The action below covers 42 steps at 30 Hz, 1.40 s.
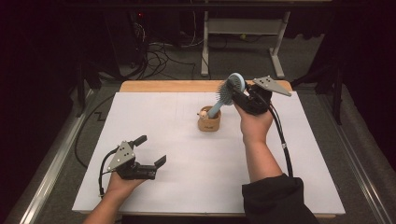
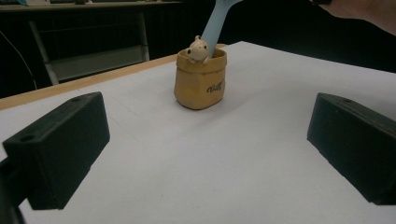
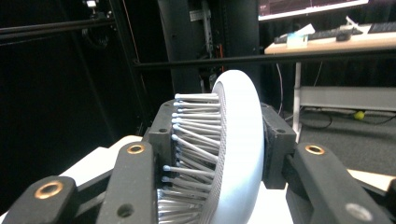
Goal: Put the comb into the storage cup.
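A light blue hairbrush [image 1: 229,91] leans with its handle inside a small tan cup [image 1: 209,120] that has a little bear figure on its rim. My right gripper [image 1: 239,94] is shut on the brush head, above and right of the cup. In the right gripper view the jaws clamp the pale brush head [image 3: 238,140] and its bristles from both sides. My left gripper [image 1: 150,150] rests low at the near left, open and holding nothing. Its view looks across the sheet at the cup [image 2: 201,79] and the blue handle [image 2: 215,25].
A white sheet [image 1: 187,154] covers the wooden table [image 1: 168,86]. Beyond the far edge are a grey floor, tangled cables [image 1: 159,56] and a white desk frame [image 1: 243,32]. A metal rail [image 1: 51,168] runs along the left side.
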Tool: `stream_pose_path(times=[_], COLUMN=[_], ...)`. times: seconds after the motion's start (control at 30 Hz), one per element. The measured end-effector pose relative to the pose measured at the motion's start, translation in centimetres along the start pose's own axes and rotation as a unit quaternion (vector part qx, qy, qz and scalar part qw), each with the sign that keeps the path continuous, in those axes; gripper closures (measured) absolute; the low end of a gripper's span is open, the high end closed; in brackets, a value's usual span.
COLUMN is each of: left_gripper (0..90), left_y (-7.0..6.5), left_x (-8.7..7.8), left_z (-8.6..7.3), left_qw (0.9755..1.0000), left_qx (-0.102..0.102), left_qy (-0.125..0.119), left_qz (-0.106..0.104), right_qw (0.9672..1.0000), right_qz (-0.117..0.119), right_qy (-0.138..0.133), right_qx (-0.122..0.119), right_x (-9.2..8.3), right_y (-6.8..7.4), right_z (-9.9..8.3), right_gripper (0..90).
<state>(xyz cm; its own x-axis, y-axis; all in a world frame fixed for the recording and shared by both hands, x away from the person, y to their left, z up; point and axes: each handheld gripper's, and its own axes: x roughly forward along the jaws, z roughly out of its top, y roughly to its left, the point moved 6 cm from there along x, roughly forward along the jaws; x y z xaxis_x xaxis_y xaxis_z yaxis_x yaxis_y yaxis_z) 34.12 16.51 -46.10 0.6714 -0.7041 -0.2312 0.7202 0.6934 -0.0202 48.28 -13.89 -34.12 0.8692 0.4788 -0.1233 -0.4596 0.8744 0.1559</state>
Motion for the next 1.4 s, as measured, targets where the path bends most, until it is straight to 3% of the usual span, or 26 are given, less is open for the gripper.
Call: stream_pose_path(times=[0.63,1.4], left_gripper=[0.0,0.0], left_y=[-0.2,-0.1], left_x=[-0.1,-0.2], left_z=[-0.1,0.0], left_qw=[1.0000,1.0000], left_qx=[0.004,0.000], left_qy=[0.002,0.001], left_qz=[-0.004,-0.003], right_qw=[0.9998,0.9998], right_qz=[0.006,0.008], right_qy=[0.017,0.012], right_qx=[0.006,0.016], right_x=[2.0,2.6], right_y=[0.4,0.8], right_z=[-2.4,-2.9], right_gripper=[58.3,57.3])
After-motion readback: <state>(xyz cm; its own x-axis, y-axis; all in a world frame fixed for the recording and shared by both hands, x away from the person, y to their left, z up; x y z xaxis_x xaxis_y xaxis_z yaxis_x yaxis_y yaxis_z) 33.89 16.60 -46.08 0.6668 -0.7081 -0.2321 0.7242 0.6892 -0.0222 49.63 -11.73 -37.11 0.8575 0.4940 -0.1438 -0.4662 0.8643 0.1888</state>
